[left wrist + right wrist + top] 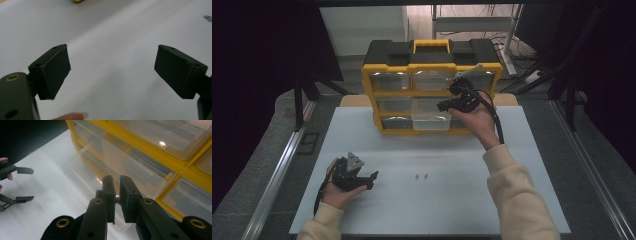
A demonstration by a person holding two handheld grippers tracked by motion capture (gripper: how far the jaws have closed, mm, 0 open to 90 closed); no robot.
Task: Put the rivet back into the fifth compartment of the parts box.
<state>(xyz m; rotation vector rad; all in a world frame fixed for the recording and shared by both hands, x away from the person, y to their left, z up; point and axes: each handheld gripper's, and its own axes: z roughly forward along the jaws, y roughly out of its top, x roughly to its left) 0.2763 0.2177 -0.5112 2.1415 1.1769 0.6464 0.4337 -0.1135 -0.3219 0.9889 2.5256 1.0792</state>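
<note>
While the white table (512, 200) carries everything, the largest item on it is the yellow-and-black organizer case (432, 85), standing upright at the far edge with its carry handle on top and clear drawers facing the person. One clear drawer (430, 120) in the bottom row is pulled partway out of the case; its contents cannot be made out through the plastic in the high view. In the right gripper view the open drawer (105, 167) looks empty where its inside is visible, and the neighbouring drawers sit flush in their yellow frames.

Right gripper (447, 105): raised in front of the case, beside the pulled-out drawer, forearm reaching forward in a cream sleeve (517, 195). Its fingers (128, 195) are nearly closed, and a small metal part, apparently a screw (117, 200), sits clamped between them, held above the drawer's front corner.

Left gripper (373, 180): resting low on the near left of the table, held in the hand, pointing right. Its fingers (52, 72) are spread wide with nothing between them, just bare table.

Two small screws (421, 176) lie loose on the table near the middle, just beyond the left gripper's tips and well apart from the case.
</note>
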